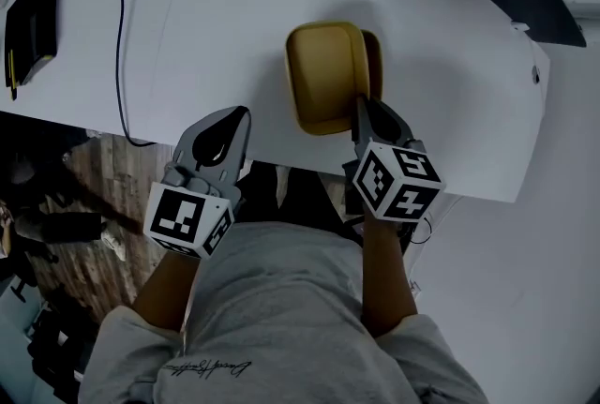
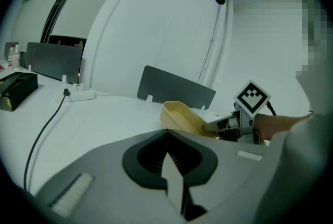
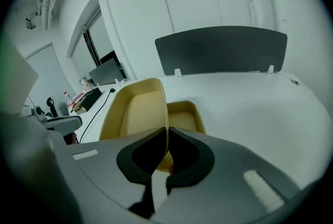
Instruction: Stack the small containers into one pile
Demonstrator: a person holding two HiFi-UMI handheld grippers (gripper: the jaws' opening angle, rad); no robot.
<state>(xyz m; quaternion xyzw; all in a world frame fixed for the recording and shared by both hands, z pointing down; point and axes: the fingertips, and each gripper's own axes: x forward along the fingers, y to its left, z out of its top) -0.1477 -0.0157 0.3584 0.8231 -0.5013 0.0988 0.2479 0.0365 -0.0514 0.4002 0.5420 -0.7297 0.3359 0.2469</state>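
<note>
A yellow container hangs tilted over the white table, with my right gripper shut on its near right rim. In the right gripper view that rim runs between the jaws of the right gripper, and the held container fills the left. A second yellow container rests on the table just beyond and partly beneath it, showing as a sliver in the head view. My left gripper hovers at the table's near edge, left of the containers, shut and empty. The left gripper view shows the left gripper, the held container and the right gripper.
A black box lies at the table's far left, with a black cable running to a power strip. A grey divider panel stands along the table's far side. The table's near edge runs just under both grippers.
</note>
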